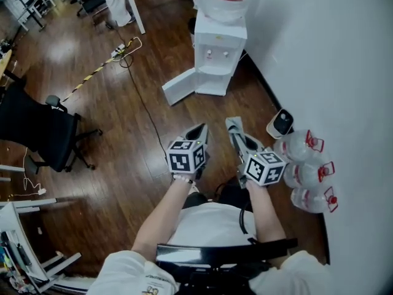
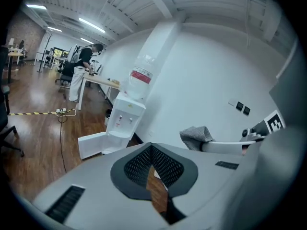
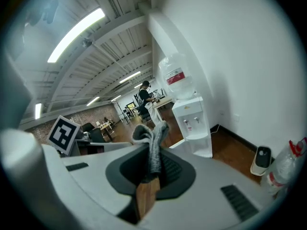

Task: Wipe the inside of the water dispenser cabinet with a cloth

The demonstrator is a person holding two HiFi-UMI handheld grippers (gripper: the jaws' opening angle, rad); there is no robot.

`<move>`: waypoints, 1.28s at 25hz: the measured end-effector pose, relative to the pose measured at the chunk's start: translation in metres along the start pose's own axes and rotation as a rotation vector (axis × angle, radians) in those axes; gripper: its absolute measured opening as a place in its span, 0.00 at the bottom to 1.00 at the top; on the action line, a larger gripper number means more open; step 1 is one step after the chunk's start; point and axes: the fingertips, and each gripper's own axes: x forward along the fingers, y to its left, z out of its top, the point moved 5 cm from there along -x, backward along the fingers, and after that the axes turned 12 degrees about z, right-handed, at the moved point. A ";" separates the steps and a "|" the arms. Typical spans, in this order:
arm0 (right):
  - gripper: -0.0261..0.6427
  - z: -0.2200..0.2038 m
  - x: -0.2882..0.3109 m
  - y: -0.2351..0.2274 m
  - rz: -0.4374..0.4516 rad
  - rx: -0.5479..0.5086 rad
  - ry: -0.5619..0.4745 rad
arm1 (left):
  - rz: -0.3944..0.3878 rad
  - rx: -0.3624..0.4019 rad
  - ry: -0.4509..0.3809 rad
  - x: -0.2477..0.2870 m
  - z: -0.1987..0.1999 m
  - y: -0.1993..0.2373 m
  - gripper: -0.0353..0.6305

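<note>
- Out on the wooden floor [image 1: 123, 165], well short of the water dispenser [image 1: 219, 45], I hold both grippers low and pointed forward at it.
- The right gripper [image 1: 233, 125] carries the cloth [image 3: 151, 143]. Its fingers [image 3: 178, 170] pinch the grey fabric at the lower end, so a folded bunch stands up past the tips. I judge that free end is what will do the wiping.
- The left gripper [image 1: 199, 129] holds nothing. Its fingers [image 2: 169, 167] are pressed together at the tips, with only floor showing through the slit below them.
- The dispenser stands against the white wall [image 1: 319, 54] with a bottle on top. Its cabinet door [image 1: 178, 87] is swung wide to the left, so the cabinet [image 1: 213, 83] already faces me and, as I judge it, needs no opening.
- The task has not reached the cabinet yet; the approach comes first.
- The straight line ahead looks free. On the right, the wall hems me in, with a small white device [image 1: 280, 123] and a cluster of water jugs [image 1: 307, 171] along its foot.
- On the left, the open door edge juts out, and a cable [image 1: 142, 106] runs across the boards, so I would keep to the middle.
</note>
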 end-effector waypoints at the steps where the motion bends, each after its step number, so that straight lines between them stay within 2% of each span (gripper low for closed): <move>1: 0.09 0.000 0.005 -0.002 -0.004 0.000 0.008 | -0.003 -0.001 0.006 0.005 0.002 0.003 0.05; 4: 0.09 -0.001 0.023 -0.019 -0.014 0.021 0.026 | -0.004 0.000 0.031 0.027 0.007 0.011 0.05; 8: 0.09 0.005 0.056 -0.065 -0.006 0.042 0.056 | 0.016 -0.011 0.055 0.072 0.015 0.023 0.05; 15: 0.09 0.037 0.148 -0.189 0.047 0.045 0.152 | 0.113 -0.058 0.103 0.197 0.043 0.047 0.05; 22: 0.09 0.029 0.233 -0.302 0.079 0.073 0.220 | 0.201 -0.045 0.128 0.324 0.049 0.075 0.05; 25: 0.09 0.010 0.271 -0.331 0.088 0.035 0.253 | 0.197 -0.031 0.144 0.363 0.036 0.096 0.05; 27: 0.09 -0.011 0.302 -0.348 0.091 -0.014 0.254 | 0.178 0.006 0.152 0.391 0.022 0.117 0.05; 32: 0.09 -0.094 0.387 -0.412 0.047 -0.075 0.222 | 0.128 0.098 0.183 0.475 -0.038 0.191 0.05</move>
